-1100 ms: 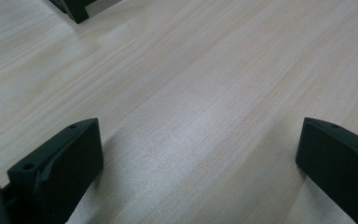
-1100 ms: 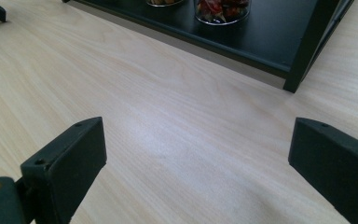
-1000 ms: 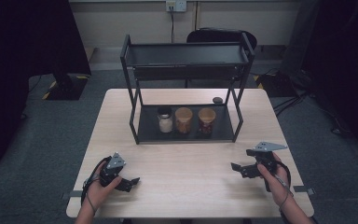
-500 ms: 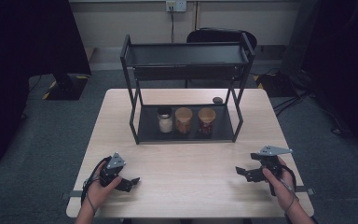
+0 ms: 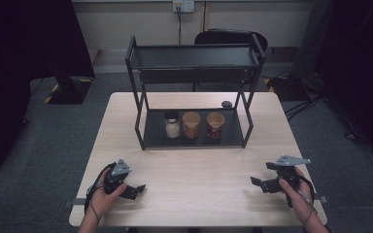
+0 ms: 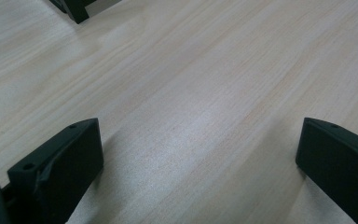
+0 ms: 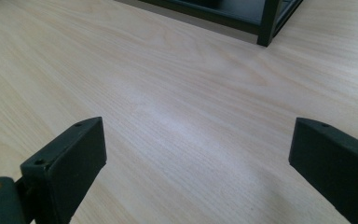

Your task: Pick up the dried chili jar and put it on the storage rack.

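A black two-tier metal rack (image 5: pixel 194 63) stands at the back of the wooden table (image 5: pixel 194 179). On its lower shelf stand a jar with a black lid (image 5: pixel 172 124) and two brown cups (image 5: pixel 191 125) (image 5: pixel 215 126). My left gripper (image 5: pixel 135 189) rests low at the table's near left, open, nothing between its jaws. In the left gripper view bare wood lies between the fingers (image 6: pixel 60 163). My right gripper (image 5: pixel 258 183) hovers at the near right, open and empty; its own view has bare wood between the fingers (image 7: pixel 70 158) and a rack leg (image 7: pixel 268 23) ahead.
A small dark object (image 5: pixel 227 104) lies on the table behind the rack's right side. A dark chair (image 5: pixel 233 38) stands beyond the table. Bare tabletop stretches between the two grippers and in front of the rack.
My right gripper has drifted slightly toward the near right corner of the table. The left gripper has stayed put.
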Motion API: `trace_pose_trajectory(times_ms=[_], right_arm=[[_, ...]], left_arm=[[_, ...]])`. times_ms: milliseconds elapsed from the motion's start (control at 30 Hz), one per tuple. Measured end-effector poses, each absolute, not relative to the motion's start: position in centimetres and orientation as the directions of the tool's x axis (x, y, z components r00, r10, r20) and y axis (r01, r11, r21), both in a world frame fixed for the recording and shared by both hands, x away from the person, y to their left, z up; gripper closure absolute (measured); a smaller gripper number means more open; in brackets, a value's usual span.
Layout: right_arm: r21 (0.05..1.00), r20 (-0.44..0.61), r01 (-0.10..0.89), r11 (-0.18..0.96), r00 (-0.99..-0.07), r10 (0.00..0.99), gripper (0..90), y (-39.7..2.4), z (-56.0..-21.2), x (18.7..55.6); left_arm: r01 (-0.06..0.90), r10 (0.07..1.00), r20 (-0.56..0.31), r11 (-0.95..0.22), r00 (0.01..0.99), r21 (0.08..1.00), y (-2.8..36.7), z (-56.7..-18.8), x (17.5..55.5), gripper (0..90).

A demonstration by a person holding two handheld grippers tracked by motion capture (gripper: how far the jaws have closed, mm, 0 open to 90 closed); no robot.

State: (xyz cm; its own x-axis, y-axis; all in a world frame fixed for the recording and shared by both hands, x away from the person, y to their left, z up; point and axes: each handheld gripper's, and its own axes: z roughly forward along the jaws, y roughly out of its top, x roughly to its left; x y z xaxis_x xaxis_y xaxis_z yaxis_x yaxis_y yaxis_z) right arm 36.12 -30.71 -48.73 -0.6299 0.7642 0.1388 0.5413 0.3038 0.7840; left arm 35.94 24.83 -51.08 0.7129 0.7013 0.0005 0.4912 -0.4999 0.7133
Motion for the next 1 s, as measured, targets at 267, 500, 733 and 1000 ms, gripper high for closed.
trace_pose_trajectory(times_ms=[267,500,733,1000], right_arm=[[0.778,0.138,0.551,0.301,-0.618,0.774,2.9,-31.8,-49.1,35.5],[0.774,0.137,0.556,0.302,-0.613,0.778,2.8,-32.4,-49.4,35.2],[0.768,0.117,0.555,0.320,-0.613,0.781,2.8,-33.1,-49.5,34.7],[0.763,0.098,0.554,0.333,-0.609,0.787,2.8,-34.2,-49.5,34.1]], left_arm=[[0.492,0.702,0.000,-0.499,0.713,0.714,24.8,-51.1,35.9,0.2],[0.493,0.703,-0.002,-0.498,0.711,0.714,24.8,-51.1,35.9,0.2],[0.493,0.703,-0.002,-0.497,0.711,0.714,24.8,-51.1,35.9,0.2],[0.493,0.703,-0.002,-0.497,0.711,0.714,24.8,-51.1,35.9,0.2]])
